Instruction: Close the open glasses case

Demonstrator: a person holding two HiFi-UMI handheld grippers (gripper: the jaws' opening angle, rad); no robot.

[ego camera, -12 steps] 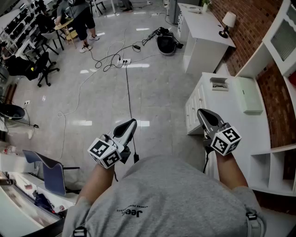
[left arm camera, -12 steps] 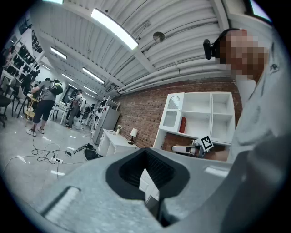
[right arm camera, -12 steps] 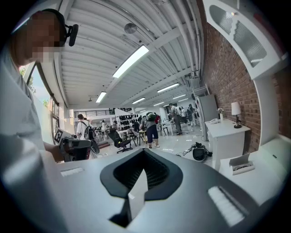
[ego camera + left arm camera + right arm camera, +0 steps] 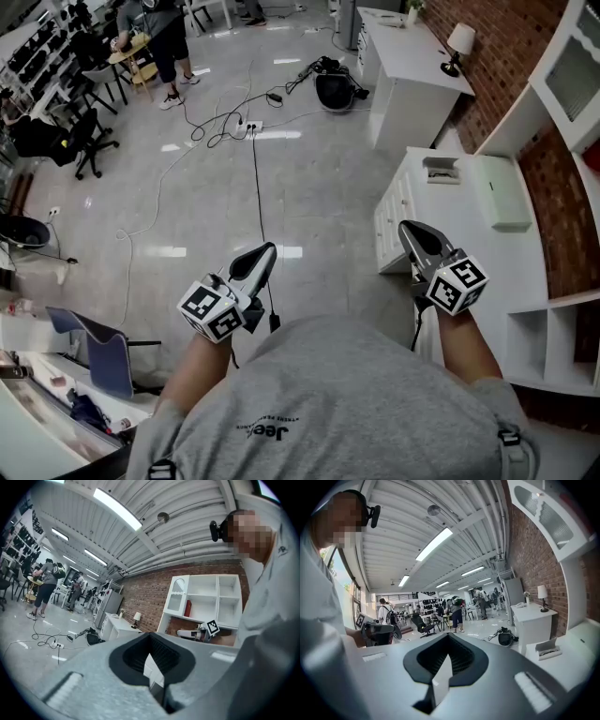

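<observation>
Glasses case [image 4: 442,169] sits open on white cabinet [image 4: 469,230], unreached; left gripper [image 4: 266,249] and right gripper [image 4: 409,228] both closed, empty. Next: approach the case.

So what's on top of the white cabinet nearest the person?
On the cabinet lie an open glasses case and a pale flat box. The right gripper covers part of its near top; the case's inside is too small to read.

From my right gripper [image 4: 409,231], the white counter [image 4: 441,204] lies bare at twelve o'clock up to the open glasses case [image 4: 442,170]. A white box [image 4: 502,192] stands at one o'clock, and the shelf unit [image 4: 544,103] walls off three. My left gripper [image 4: 265,251] has open floor [image 4: 319,187] ahead, crossed by a black cable [image 4: 257,178].
</observation>
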